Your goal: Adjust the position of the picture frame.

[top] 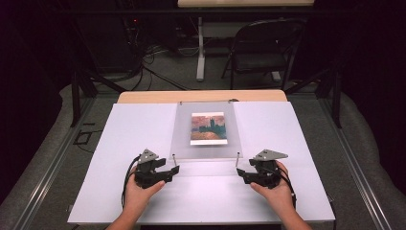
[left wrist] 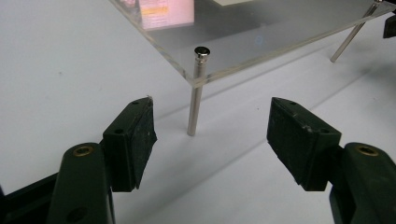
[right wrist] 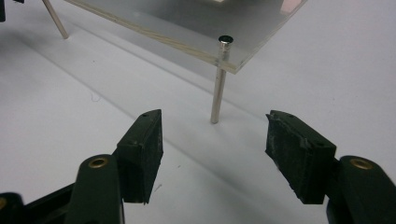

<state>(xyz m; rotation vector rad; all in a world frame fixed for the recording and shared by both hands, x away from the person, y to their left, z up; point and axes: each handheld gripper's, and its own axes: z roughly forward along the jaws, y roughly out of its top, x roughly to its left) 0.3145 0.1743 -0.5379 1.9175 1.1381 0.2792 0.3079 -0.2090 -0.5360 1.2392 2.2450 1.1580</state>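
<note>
The clear acrylic plate (top: 207,129) on thin metal legs is set on the white desk (top: 129,139); left tongs (top: 168,171) and right tongs (top: 243,173) are released, nothing gripped, seemingly little left.

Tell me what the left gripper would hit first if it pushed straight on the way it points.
Probably the metal leg under the clear plate's near corner; it stands ahead between the left gripper's open jaws.

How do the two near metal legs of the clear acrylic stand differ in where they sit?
The near left metal leg stands before the left tool; the near right metal leg stands before the right tool. Both legs are thin, shiny, upright, at corners of the clear acrylic plate, and stand untouched between open jaws.
</note>
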